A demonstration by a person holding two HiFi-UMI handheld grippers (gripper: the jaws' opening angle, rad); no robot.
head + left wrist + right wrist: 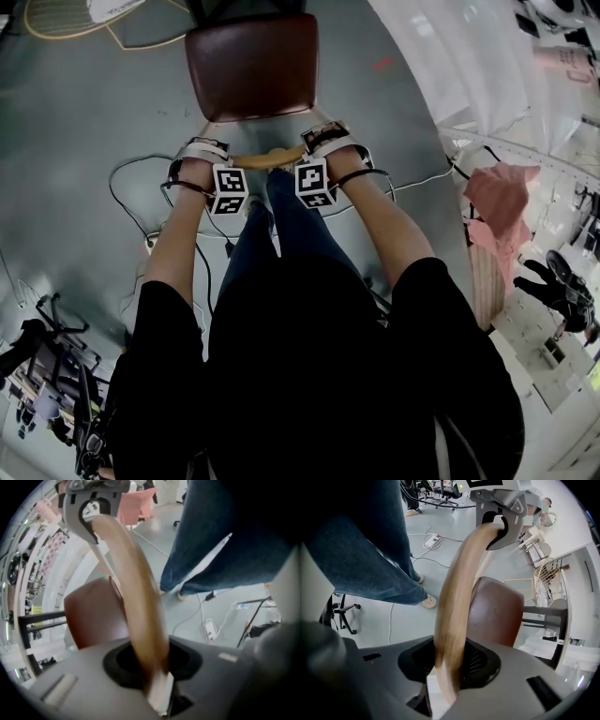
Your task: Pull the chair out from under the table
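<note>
The chair stands on the grey floor straight ahead of me, its brown seat [251, 66] at the top centre of the head view. Its curved wooden backrest rail [272, 157] runs between my two grippers. My left gripper [202, 155] is shut on the rail's left end and my right gripper [330, 141] on its right end. In the left gripper view the rail [140, 611] runs out of my left gripper [157, 677] over the seat [96, 616]. The right gripper view shows the same rail [454, 602] leaving my right gripper [447, 677], with the seat [497, 611] beyond.
My legs in blue jeans [281, 225] stand just behind the chair. Cables [131, 187] and a power strip [210, 629] lie on the floor to the left. A white surface [469, 66] and a pink cloth [502, 202] are at the right. A dark frame [543, 616] stands past the seat.
</note>
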